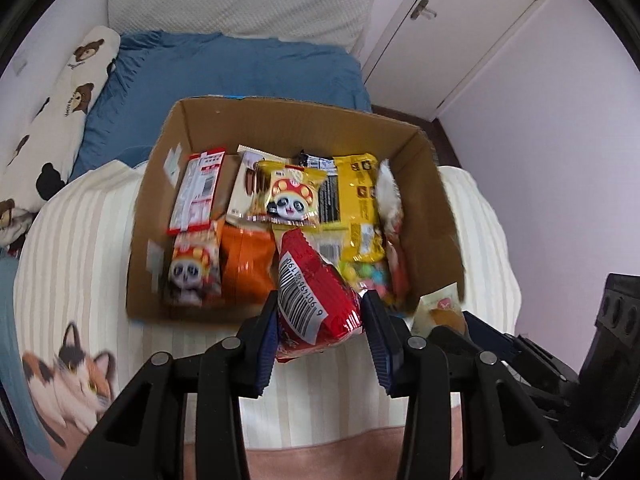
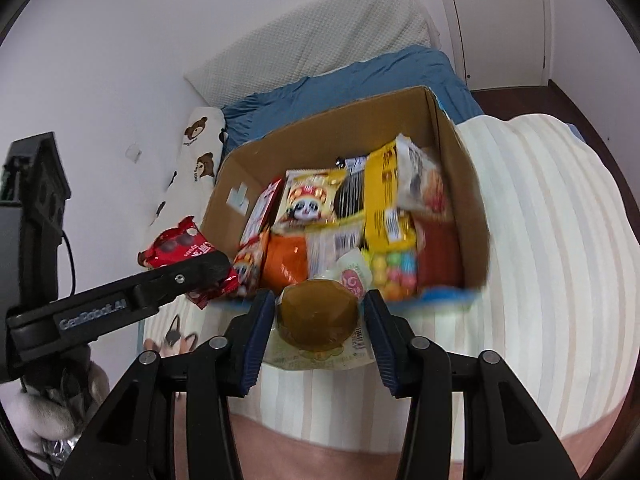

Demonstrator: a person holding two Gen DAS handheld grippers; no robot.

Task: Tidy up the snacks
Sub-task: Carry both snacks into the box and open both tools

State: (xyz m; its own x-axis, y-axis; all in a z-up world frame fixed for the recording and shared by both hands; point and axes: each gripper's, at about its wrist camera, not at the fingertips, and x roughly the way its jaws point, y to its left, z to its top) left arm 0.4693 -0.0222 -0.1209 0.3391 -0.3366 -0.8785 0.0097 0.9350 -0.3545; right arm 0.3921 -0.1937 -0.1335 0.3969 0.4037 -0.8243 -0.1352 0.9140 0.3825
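Snacks are lying packed in the open cardboard box (image 1: 420, 184), which is sitting on the striped cream blanket (image 1: 80, 248) of the bed, its long side running left to right in your left wrist view.

You are holding a red snack packet (image 1: 316, 300) in your left gripper (image 1: 320, 340). The packet's long axis is running away from you toward the box and slightly leftward, with the barcode face turned up and its crimped end pointing at the box. Both blue pads (image 1: 269, 344) are pressing on its sides, so the jaws are standing narrow, closed on the packet. It is hanging above the box's near edge, over the blanket.

You are holding a wrapped round brown cake (image 2: 317, 316) in your right gripper (image 2: 318, 334). Its clear wrapper is spreading out toward you beneath the cake, and the printed end is pointing at the box. The pads (image 2: 256, 336) are gripping the cake from both sides, jaws narrow around it. It is sitting just in front of the box's near wall, above the blanket.

Inside the box, a yellow bag (image 1: 358, 208) is lying with its long axis front to back, a panda-print packet (image 1: 290, 196) is resting on the others, and an orange packet (image 1: 244, 264) is lying near the front wall.

Motion blur is softening the box edges in both views.
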